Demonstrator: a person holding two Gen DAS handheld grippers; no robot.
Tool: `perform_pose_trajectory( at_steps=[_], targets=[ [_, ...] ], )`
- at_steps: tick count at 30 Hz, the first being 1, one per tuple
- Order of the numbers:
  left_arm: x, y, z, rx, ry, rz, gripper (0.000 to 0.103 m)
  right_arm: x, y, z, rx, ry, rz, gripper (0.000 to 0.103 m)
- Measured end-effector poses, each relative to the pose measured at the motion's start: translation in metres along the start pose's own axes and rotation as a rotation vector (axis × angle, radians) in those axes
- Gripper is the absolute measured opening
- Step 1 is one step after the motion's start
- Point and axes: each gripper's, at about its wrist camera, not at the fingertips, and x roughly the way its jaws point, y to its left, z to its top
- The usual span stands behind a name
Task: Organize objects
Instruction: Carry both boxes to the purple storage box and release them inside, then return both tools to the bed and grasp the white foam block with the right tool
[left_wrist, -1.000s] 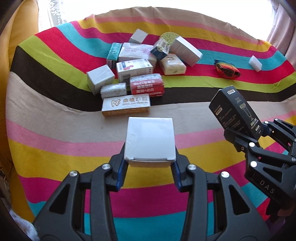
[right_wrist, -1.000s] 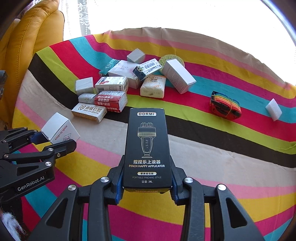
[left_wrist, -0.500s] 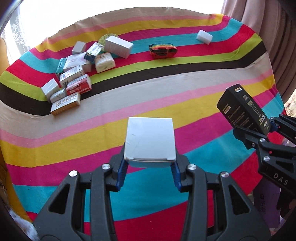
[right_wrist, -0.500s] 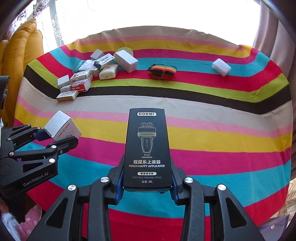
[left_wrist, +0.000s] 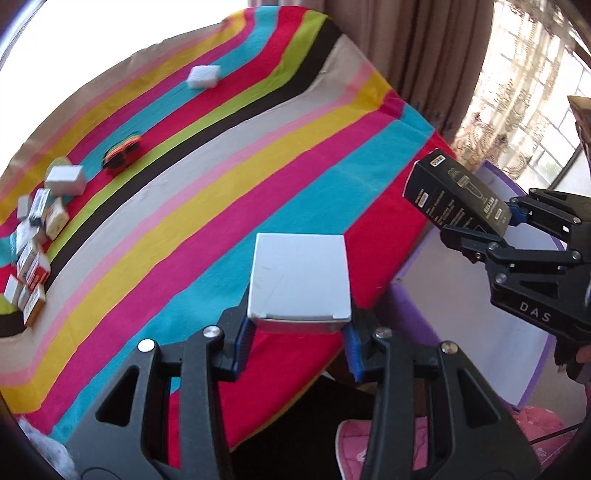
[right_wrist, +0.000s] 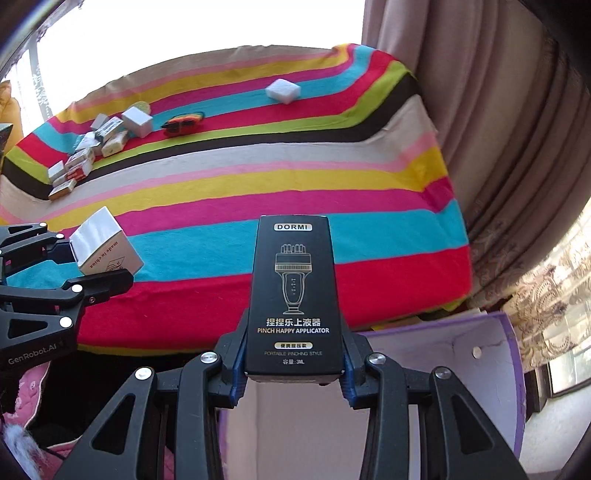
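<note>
My left gripper (left_wrist: 298, 330) is shut on a white box (left_wrist: 299, 277), held above the right-hand edge of the striped tablecloth (left_wrist: 207, 221). My right gripper (right_wrist: 293, 373) is shut on a tall black DORMI applicator box (right_wrist: 293, 291). That black box hangs past the table's edge, above an open purple-rimmed carton (right_wrist: 511, 332) with a white inside. In the left wrist view the black box (left_wrist: 454, 197) and right gripper (left_wrist: 491, 229) sit to the right over the carton (left_wrist: 535, 369). The right wrist view shows the left gripper (right_wrist: 81, 262) with the white box (right_wrist: 103, 247) at the left.
A cluster of several small boxes (left_wrist: 33, 236) lies at the cloth's far left. A rainbow-striped bundle (left_wrist: 123, 155) and a lone white block (left_wrist: 203, 75) lie further along. Brown curtains (left_wrist: 424, 74) hang beyond the table's corner. A pink quilted item (left_wrist: 369, 443) lies on the floor below.
Both grippers have swung to the right, away from the box cluster to the table's right edge, each still holding its box. The purple carton has come into view.
</note>
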Motion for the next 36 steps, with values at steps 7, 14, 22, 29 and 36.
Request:
perform_pose_trajectory(
  at_steps=[7, 14, 22, 29, 36],
  targets=[
    [0.013, -0.081, 0.023, 0.164, 0.026, -0.132, 0.046, -0.009, -0.070, -0.045, 0.157, 0.045, -0.083, 0.041],
    [0.013, -0.110, 0.028, 0.206, -0.027, -0.255, 0.085, -0.004, -0.103, -0.064, 0.238, 0.136, -0.254, 0.050],
    [0.015, -0.010, 0.018, 0.028, -0.090, -0.097, 0.086, 0.019, -0.075, -0.024, 0.179, 0.124, -0.198, 0.052],
    [0.027, 0.151, 0.002, -0.270, -0.122, 0.208, 0.086, 0.081, 0.000, 0.083, 0.029, 0.053, 0.020, 0.059],
    [0.020, 0.251, -0.042, -0.491, -0.149, 0.345, 0.086, 0.173, 0.037, 0.205, -0.047, 0.034, 0.148, 0.059]
  ],
)
